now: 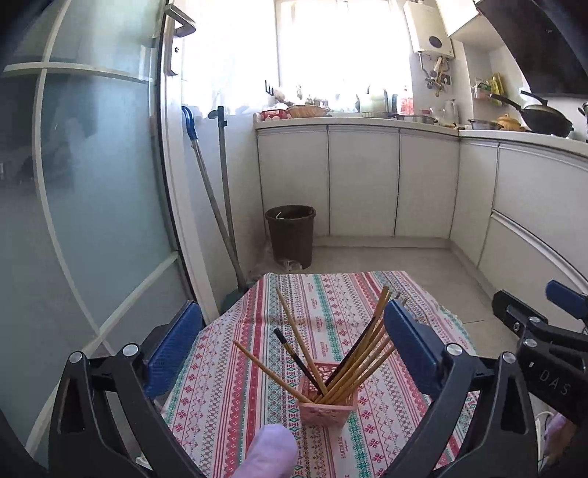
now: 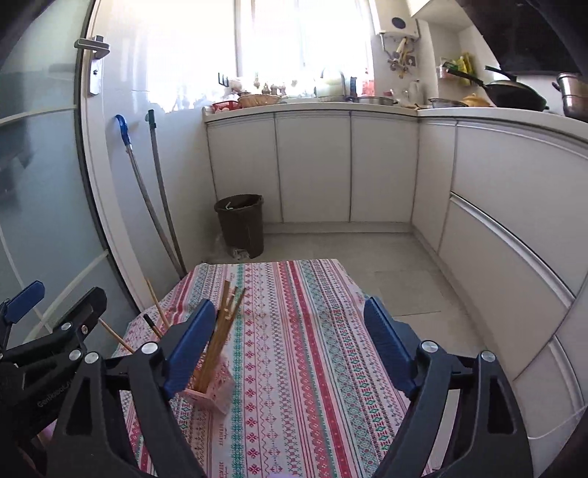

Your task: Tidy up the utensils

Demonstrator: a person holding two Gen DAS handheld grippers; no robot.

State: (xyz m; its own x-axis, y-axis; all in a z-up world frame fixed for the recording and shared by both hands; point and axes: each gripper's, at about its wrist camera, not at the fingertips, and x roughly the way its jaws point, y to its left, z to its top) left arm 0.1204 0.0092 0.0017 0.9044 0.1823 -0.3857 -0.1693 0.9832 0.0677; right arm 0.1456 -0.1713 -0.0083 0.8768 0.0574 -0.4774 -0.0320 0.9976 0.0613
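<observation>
- A home kitchen: white cabinet fronts (image 1: 364,180) under a pale cluttered countertop (image 2: 312,106).
- A black wok (image 1: 544,119) and white wall-mounted water heater (image 1: 431,35).
- A dark brown plastic bin (image 2: 240,224) on the floor.

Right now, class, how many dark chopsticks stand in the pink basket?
2. One dark chopstick leans left; the other dark chopstick leans right among the pale ones in the pink basket. The blue finger may hide more.

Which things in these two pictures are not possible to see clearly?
- Pink basket: right view, the right gripper's left finger covers its left part.
- Chopsticks count: they overlap inside the basket in both views.
- Items by the window: glare, too small.
- Bin contents: dark.
</observation>
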